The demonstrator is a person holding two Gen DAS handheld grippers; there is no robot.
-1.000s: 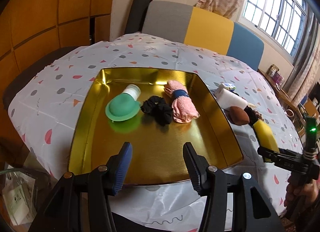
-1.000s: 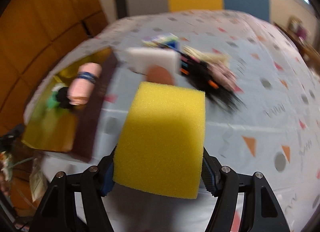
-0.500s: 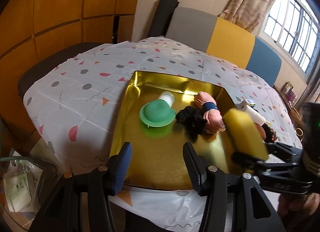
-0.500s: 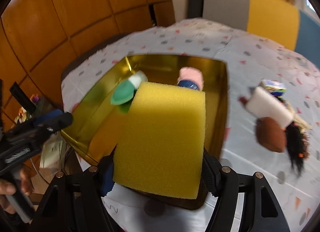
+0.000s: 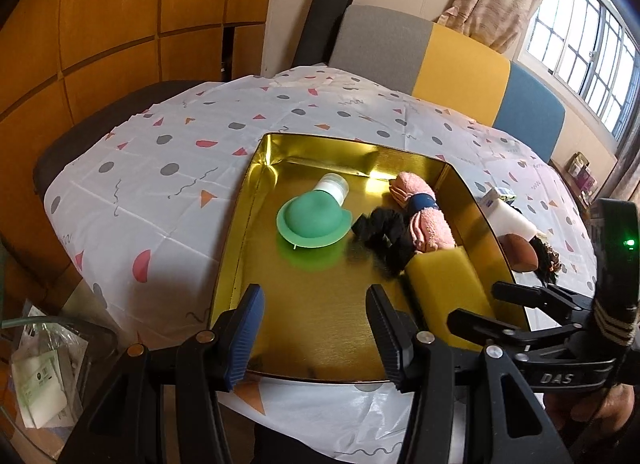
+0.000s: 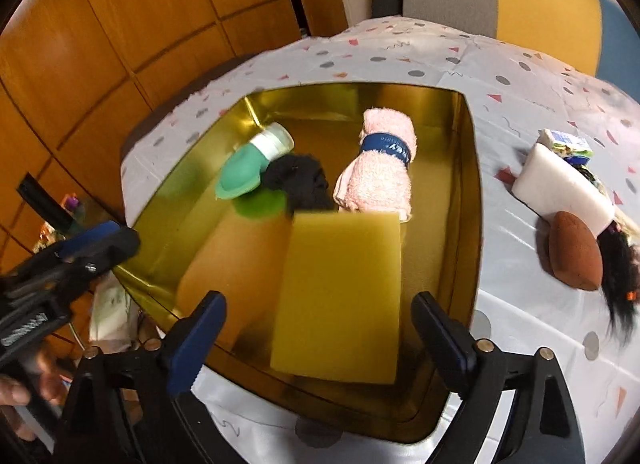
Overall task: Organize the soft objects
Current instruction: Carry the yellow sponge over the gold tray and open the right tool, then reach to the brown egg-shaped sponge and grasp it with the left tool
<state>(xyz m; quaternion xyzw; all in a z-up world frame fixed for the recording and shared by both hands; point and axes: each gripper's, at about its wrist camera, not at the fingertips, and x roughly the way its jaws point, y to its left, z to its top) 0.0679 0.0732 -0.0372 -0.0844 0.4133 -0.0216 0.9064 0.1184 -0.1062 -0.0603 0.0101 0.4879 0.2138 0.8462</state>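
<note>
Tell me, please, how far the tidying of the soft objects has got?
Done: pink towel, black scrunchie and green cap lie in the gold tray. In hand: right tongs have just opened, yellow sponge between. Left: white sponge, brown puff.

We cannot read the blue band's lettering (image 6: 386, 147); the yellow sponge (image 6: 340, 296) hides the pink towel's near end (image 6: 376, 180).
</note>
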